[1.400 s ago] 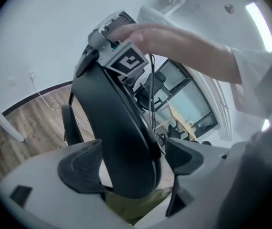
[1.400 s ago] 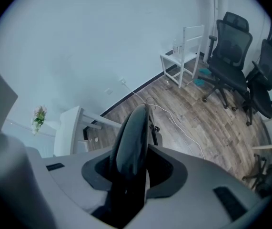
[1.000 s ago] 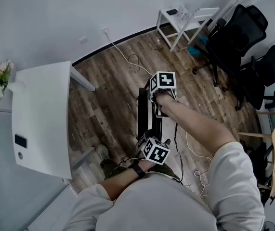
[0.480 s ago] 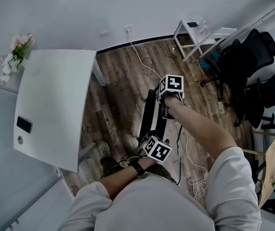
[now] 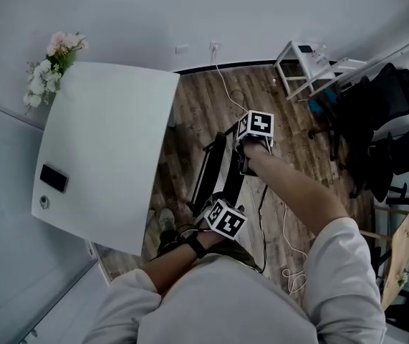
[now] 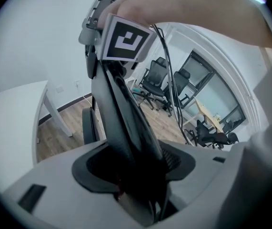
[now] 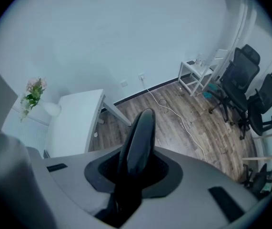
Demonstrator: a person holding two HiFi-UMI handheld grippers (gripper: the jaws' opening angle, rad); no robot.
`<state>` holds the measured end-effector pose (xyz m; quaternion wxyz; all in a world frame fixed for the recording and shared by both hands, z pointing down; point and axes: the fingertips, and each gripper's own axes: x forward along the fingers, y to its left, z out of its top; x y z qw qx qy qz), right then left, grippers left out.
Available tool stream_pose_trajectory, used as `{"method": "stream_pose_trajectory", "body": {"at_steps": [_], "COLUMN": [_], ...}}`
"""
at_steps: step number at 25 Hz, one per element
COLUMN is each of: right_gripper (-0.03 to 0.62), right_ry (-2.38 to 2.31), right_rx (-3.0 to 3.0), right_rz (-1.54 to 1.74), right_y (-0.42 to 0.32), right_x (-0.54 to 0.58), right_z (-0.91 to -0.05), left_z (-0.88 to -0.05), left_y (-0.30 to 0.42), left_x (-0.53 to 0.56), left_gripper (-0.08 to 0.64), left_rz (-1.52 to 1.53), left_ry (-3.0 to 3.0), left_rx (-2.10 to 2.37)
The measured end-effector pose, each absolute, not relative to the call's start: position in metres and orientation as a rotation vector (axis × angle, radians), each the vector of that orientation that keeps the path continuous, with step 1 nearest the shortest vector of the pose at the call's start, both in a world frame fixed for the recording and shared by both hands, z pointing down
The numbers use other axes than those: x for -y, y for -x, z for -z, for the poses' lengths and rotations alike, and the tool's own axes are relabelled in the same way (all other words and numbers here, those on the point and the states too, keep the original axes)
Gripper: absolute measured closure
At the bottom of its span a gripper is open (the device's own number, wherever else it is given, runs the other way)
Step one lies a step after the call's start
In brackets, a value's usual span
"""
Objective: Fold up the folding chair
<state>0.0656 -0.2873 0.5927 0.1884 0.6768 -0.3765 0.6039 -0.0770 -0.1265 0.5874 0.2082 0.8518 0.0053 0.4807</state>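
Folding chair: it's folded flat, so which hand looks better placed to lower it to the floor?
Probably right. Both grippers have just been closing on the folding chair. The right gripper clamps its far end, pointing steeply down at the floor; the left gripper holds the near end, close to the body.

folding chair (image 5: 206, 169) stands just right of the table (image 5: 104, 149), office chairs (image 5: 377, 117) further right

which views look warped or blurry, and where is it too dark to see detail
Head view: even light, sharp, table pale but not blown out. Left gripper view: strong fisheye with black corners, folding chair close to the lens, soft and featureless black. Right gripper view: same fisheye, bluish cast, floor behind sharp.
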Motion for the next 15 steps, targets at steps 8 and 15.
{"method": "stream_pose_trajectory", "body": {"at_steps": [8,15], "right_gripper": [0.502,0.492], "right_ry": [-1.862,-1.823], "right_rx": [1.122,1.138], "right_rz": [-1.680,-1.638], "right_y": [0.013,0.059], "right_x": [0.380,0.441], "right_z": [-0.591,-0.593], "left_z": [-0.587,-0.585], "left_y": [0.147,0.188], "left_x": [0.212,0.269], "left_gripper": [0.304,0.310], "left_rz": [-1.312,-1.268], "left_ry": [-2.356,-2.332], "left_rx": [0.070,0.092]}}
